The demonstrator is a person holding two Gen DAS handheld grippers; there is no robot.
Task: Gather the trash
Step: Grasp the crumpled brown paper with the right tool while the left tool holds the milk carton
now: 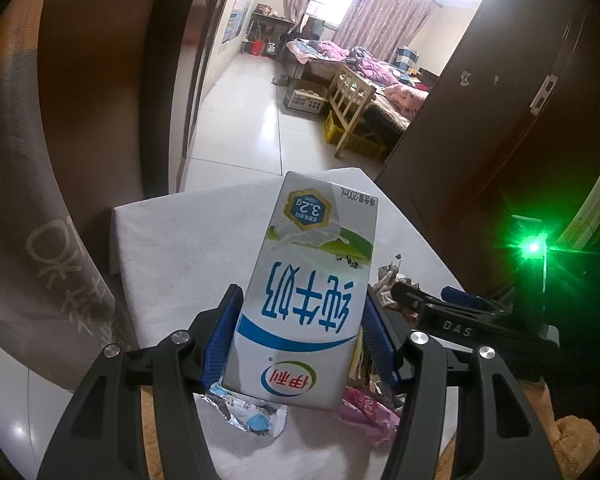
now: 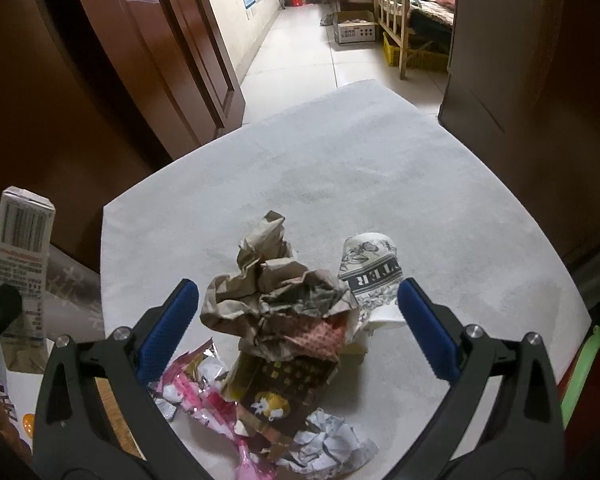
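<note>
Left fingers squeezed on a milk box, lifted above the white surface. Right fingers wide open, holding nothing, over a trash pile at 6 o'clock on the surface.

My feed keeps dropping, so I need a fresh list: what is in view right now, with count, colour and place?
milk carton: one, white and blue, held off the table between the left fingers
brown paper wad: one, tan, mid-table between the right fingers
paper cup: one, white with black print, on its side right of the wad
pink wrapper: one, pink, near table edge
white paper ball: one, white, near edge
foil wrapper: one, silver and blue, below the carton
table cloth: one, pale grey
wooden chair: one, light wood, by the bed
left gripper: shut on the carton
right gripper: open wide above the pile
</note>
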